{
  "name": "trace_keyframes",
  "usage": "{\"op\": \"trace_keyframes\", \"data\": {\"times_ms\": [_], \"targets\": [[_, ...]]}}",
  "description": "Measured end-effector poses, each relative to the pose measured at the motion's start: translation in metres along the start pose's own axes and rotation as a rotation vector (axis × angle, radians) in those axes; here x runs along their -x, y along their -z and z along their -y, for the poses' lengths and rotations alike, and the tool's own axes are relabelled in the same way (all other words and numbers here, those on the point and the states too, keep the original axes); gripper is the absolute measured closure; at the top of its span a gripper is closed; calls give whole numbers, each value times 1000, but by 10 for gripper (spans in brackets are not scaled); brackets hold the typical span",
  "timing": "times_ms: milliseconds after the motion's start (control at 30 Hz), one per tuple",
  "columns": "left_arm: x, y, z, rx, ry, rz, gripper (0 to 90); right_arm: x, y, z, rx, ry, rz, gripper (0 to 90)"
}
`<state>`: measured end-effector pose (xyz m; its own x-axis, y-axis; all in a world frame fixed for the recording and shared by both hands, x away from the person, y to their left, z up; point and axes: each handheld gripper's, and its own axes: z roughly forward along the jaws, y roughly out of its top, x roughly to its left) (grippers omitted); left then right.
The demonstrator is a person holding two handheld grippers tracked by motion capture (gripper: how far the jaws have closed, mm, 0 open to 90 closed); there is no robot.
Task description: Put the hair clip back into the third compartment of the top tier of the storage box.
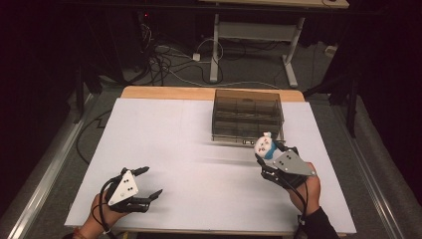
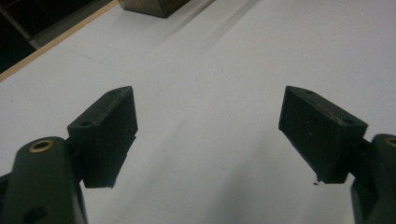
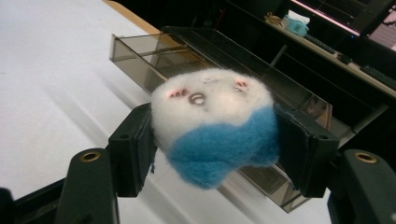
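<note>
Right gripper (image 1: 264,160) clamped on felt toy (image 1: 264,145), lifted at box's (image 1: 247,115) five o'clock; drop inside pending. Left gripper (image 1: 148,182) spread wide, idle.

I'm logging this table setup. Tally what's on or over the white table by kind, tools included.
Soft toy, white and blue: 1
Smoky clear plastic box: 1
Hand-held tools: 2, the left tool open and empty, the right tool shut on the toy
Total: 4
</note>
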<state>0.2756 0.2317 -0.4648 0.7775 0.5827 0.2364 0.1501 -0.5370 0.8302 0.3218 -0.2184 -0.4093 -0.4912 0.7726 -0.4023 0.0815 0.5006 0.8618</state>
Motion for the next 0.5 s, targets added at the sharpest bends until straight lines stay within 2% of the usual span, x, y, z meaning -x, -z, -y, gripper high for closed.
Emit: {"op": "trace_keyframes", "data": {"times_ms": [133, 267, 500], "targets": [[0, 0, 0, 1, 5, 0, 186, 8, -2, 1, -17, -16, 29, 344], [-1, -1, 0, 1, 8, 3, 186, 19, -5, 1, -28, -46, 77, 343], [0, -3, -1, -1, 13, 6, 186, 38, -16, 1, -83, -93, 132, 341]]}}
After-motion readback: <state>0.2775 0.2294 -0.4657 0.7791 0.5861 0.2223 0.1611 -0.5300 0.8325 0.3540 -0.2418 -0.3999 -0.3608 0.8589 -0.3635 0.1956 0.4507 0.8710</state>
